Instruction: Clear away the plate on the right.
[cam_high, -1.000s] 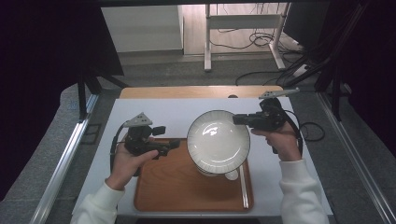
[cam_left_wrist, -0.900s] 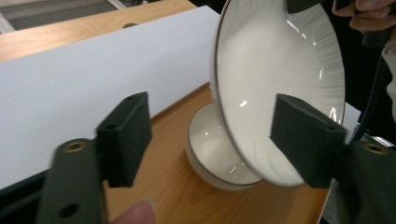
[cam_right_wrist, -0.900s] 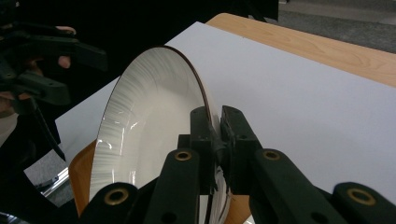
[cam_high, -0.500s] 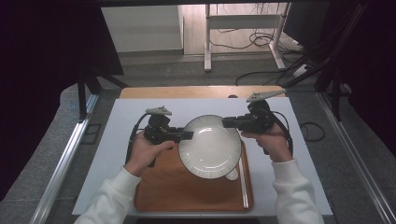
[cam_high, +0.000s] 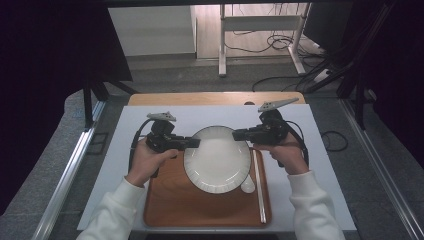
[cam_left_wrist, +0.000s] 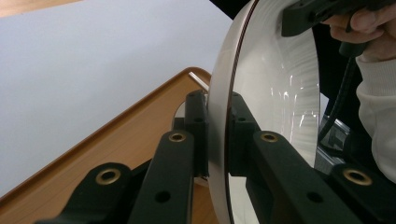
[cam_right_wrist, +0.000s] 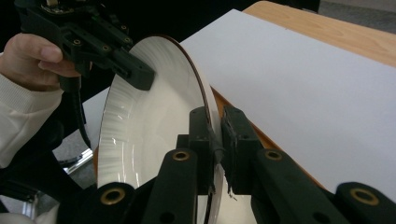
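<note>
The left gripper (cam_high: 192, 143) has just clamped the white plate's (cam_high: 217, 160) rim opposite the right gripper (cam_high: 240, 134), so both now grip it above the wooden tray (cam_high: 175, 200).

- High view: fixed above the person's side, facing forward and down, far enough out to take in the whole table (cam_high: 320, 150).
- Left gripper view: rides the gripper, close-up along its jaws.
- Right gripper view: same, opposite side.
- All three share the plate (cam_high: 217, 159) (cam_left_wrist: 280, 93) (cam_right_wrist: 149, 116) and tray (cam_high: 200, 205) (cam_left_wrist: 107, 158).
</note>
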